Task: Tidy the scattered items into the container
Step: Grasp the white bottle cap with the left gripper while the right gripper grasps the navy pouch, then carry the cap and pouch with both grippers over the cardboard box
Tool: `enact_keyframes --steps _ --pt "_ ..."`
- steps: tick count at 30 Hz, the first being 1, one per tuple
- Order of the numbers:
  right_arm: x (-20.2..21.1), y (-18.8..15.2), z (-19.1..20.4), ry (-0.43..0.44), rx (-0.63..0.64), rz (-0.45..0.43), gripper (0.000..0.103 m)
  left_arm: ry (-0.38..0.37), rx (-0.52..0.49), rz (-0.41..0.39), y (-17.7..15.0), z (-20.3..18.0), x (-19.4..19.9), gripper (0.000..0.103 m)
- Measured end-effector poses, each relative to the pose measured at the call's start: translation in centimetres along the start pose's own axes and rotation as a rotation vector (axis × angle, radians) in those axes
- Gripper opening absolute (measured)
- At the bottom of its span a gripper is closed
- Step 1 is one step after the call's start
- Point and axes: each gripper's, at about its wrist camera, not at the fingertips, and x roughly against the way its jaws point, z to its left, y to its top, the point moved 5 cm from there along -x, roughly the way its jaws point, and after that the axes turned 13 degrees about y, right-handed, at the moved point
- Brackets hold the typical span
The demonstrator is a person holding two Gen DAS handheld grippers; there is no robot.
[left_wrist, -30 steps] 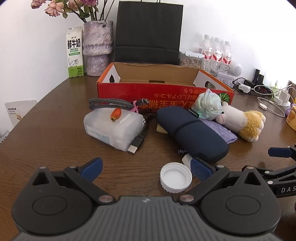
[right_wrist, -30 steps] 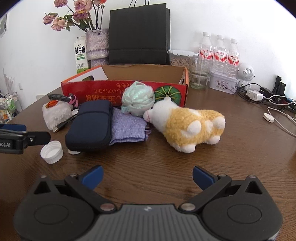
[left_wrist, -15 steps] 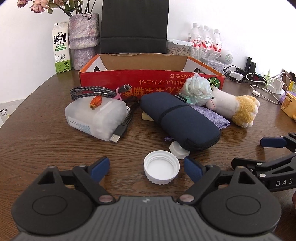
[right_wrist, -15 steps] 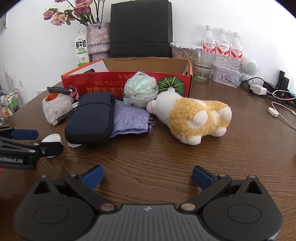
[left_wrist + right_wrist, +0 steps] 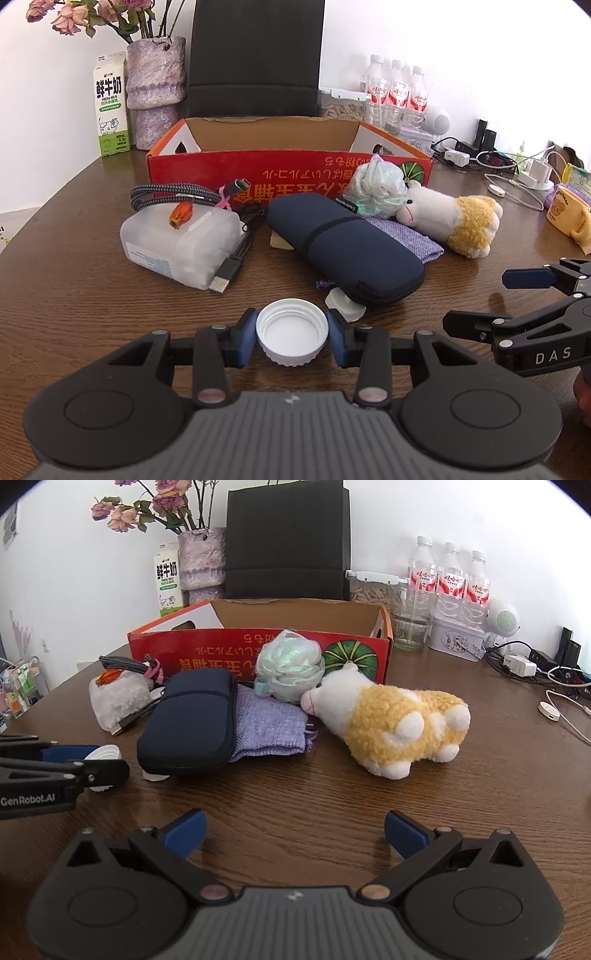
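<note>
Item in hand: white ribbed plastic screw cap (image 5: pixel 292 332), open side up, flat on the brown wood-grain bench (image 5: pixel 74 288), toward its near edge, just in front of the dark navy zipped fabric case (image 5: pixel 343 243).
Left tongs (image 5: pixel 291 334): closing, blue pads at either side of the cap's rim and apparently touching it; cap not lifted off the bench.
Right tongs (image 5: pixel 293 830): wide apart, nothing between them, over bare bench short of the yellow-and-white plush animal (image 5: pixel 391 723).
Handling, judged: very light, stiff, thin-walled; ribbed skirt offers friction, yet a round shape likely to squirt out if pinched off-centre. Best taken across the full diameter, pads low on the skirt, with light pressure.
Container: open red cardboard box with printed lettering (image 5: pixel 288 171), at the far side of the bench beyond the clutter; nothing visible inside from these angles.
Other scattered items: translucent white plastic box (image 5: pixel 177 251) with braided grey cable (image 5: pixel 173 194); pale green mesh bath puff (image 5: pixel 290 664); lilac knitted pouch (image 5: pixel 269 725).
Left wrist view only: both pads against the cap, the cap's hollow interior, a second small white lid (image 5: pixel 343 308) tucked under the case's near end.
Right wrist view only: the right tongs' empty gap, the plush animal's full flank, the pouch's extent; cap (image 5: pixel 105 755) largely hidden behind the left tongs' arm.
</note>
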Motion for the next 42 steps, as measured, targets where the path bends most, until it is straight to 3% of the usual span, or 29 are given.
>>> enact_keyframes --steps 10,17,21,23,26,32,42 --pt "-1.7 4.7 4.0 0.108 0.058 -0.057 0.103 0.052 0.097 -0.043 1.0 4.3 1.1 0.040" --pt "-6.5 7.0 6.2 0.089 0.140 0.010 0.089 0.081 0.148 -0.056 1.0 7.3 1.6 0.040" --pt "-8.9 7.3 6.4 0.076 0.133 0.055 0.088 0.084 0.168 -0.054 0.8 8.4 1.7 0.040" --pt "-9.6 7.2 6.2 0.078 0.119 0.075 0.082 0.084 0.175 -0.055 0.8 8.8 1.6 0.040" --pt "-9.8 7.0 6.2 0.083 0.112 0.079 0.070 0.080 0.183 -0.057 0.8 9.2 1.7 0.040" --pt "-9.0 7.0 6.0 0.104 0.093 0.048 0.063 0.075 0.193 -0.058 1.0 9.6 1.4 0.040" --pt "-6.9 7.4 5.9 0.130 0.094 -0.004 0.060 0.068 0.198 -0.072 1.9 9.5 1.4 0.040"
